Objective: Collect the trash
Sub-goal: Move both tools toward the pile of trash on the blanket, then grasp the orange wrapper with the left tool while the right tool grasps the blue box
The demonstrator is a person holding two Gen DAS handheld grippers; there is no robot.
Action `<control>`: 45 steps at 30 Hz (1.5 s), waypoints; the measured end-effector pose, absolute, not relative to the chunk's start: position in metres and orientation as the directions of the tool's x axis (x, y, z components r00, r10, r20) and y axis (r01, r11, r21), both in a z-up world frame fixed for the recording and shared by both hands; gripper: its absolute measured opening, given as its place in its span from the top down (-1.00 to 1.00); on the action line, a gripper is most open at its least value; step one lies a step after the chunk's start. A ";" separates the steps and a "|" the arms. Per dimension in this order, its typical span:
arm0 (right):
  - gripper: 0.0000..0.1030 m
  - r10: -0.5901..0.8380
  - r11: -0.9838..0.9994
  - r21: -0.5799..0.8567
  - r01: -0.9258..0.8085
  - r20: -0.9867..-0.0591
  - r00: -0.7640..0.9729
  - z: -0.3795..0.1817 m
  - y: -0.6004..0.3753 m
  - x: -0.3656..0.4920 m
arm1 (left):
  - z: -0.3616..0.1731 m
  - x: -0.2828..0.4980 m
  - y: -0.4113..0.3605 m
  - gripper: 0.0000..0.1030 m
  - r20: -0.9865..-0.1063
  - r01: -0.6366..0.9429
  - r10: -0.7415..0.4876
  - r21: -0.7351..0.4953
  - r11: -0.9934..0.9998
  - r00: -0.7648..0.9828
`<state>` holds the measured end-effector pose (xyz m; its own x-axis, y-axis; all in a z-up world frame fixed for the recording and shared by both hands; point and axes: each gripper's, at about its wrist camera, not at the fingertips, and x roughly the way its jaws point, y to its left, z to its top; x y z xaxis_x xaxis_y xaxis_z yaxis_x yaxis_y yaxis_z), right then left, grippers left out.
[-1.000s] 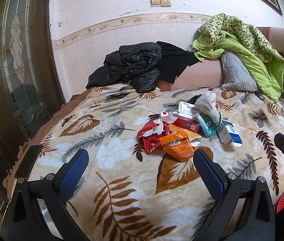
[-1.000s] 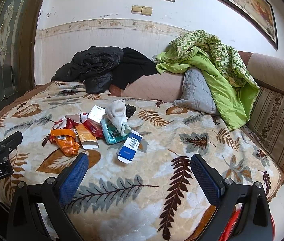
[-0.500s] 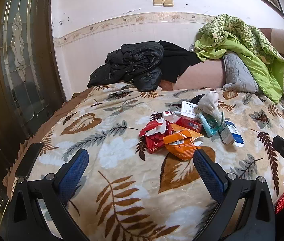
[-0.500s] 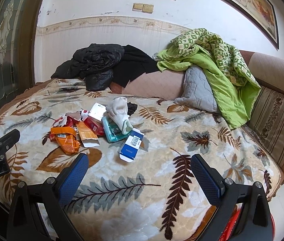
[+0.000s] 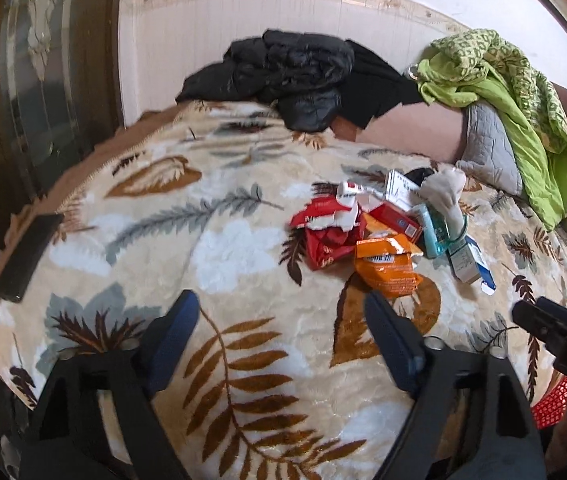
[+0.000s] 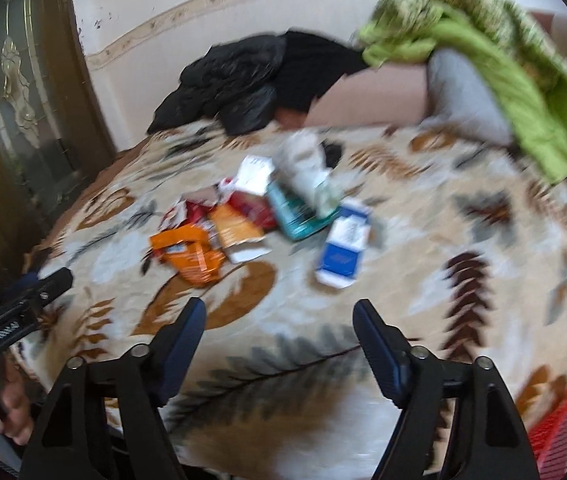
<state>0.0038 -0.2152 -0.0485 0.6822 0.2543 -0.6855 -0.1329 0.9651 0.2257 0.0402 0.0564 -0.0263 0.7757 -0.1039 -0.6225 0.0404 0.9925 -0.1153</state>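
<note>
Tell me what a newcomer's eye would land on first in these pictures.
First, the bright litter heaped mid-bed on the leaf-patterned blanket: an orange wrapper nearest, torn red packets to its left, a blue-and-white box on the right. Next, the lime-green quilt piled at the far right, beside a black jacket against the wall.

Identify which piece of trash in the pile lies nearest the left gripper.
The orange snack wrapper: it sits at the pile's near edge, just ahead of the open left gripper; the red wrappers and boxes lie beyond.
</note>
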 end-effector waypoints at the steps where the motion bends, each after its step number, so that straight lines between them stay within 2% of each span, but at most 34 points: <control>1: -0.44 0.256 0.964 0.230 -0.131 -0.688 0.679 -0.049 -0.214 0.008 | -0.029 0.043 0.058 -0.50 -0.631 0.045 -0.119 -0.132 0.990 0.766; 3: -0.44 0.226 0.969 0.232 -0.087 -0.685 0.693 -0.049 -0.220 0.017 | -0.033 0.049 0.059 -0.49 -0.592 0.068 -0.183 -0.212 0.975 0.785; 5: -0.44 0.205 0.966 0.258 -0.028 -0.691 0.693 -0.051 -0.232 0.029 | -0.034 0.055 0.057 -0.49 -0.589 0.094 -0.217 -0.233 0.968 0.778; 12: -0.45 0.124 0.959 0.257 0.122 -0.764 0.633 -0.067 -0.256 0.086 | -0.038 0.096 0.031 -0.49 -0.642 0.127 -0.315 -0.321 0.938 0.699; 16: -0.42 0.081 0.960 0.221 0.172 -0.807 0.584 -0.085 -0.258 0.115 | -0.040 0.114 0.003 -0.50 -0.676 0.148 -0.312 -0.289 0.946 0.668; 17: -0.37 0.082 0.959 0.221 0.176 -0.815 0.574 -0.090 -0.260 0.121 | -0.042 0.119 -0.003 -0.51 -0.688 0.150 -0.303 -0.275 0.950 0.659; 19: -0.15 0.092 0.957 0.225 0.185 -0.836 0.541 -0.101 -0.262 0.128 | -0.050 0.129 -0.013 -0.52 -0.726 0.142 -0.274 -0.239 0.961 0.631; 20: 0.21 0.111 0.953 0.241 0.185 -0.842 0.528 -0.107 -0.265 0.129 | -0.054 0.133 -0.016 -0.52 -0.739 0.142 -0.266 -0.227 0.963 0.619; 21: 0.31 0.137 0.947 0.265 0.183 -0.844 0.518 -0.110 -0.266 0.131 | -0.059 0.137 -0.021 -0.52 -0.757 0.146 -0.256 -0.211 0.967 0.601; 24: 0.33 0.143 0.948 0.272 0.168 -0.831 0.537 -0.104 -0.268 0.127 | -0.066 0.146 -0.032 -0.51 -0.769 0.157 -0.237 -0.179 0.971 0.594; 27: 0.33 0.144 0.948 0.276 0.159 -0.817 0.558 -0.099 -0.269 0.118 | -0.070 0.153 -0.039 -0.11 -0.770 0.159 -0.226 -0.162 0.974 0.597; 33: 0.33 0.149 0.945 0.290 0.152 -0.794 0.590 -0.089 -0.276 0.093 | -0.064 0.143 -0.037 -0.04 -0.737 0.169 -0.230 -0.157 0.973 0.636; 45: 0.33 0.161 0.954 0.292 0.072 -0.699 0.697 -0.055 -0.262 0.035 | -0.027 0.089 -0.021 -0.04 -0.593 0.253 -0.299 -0.162 0.954 0.747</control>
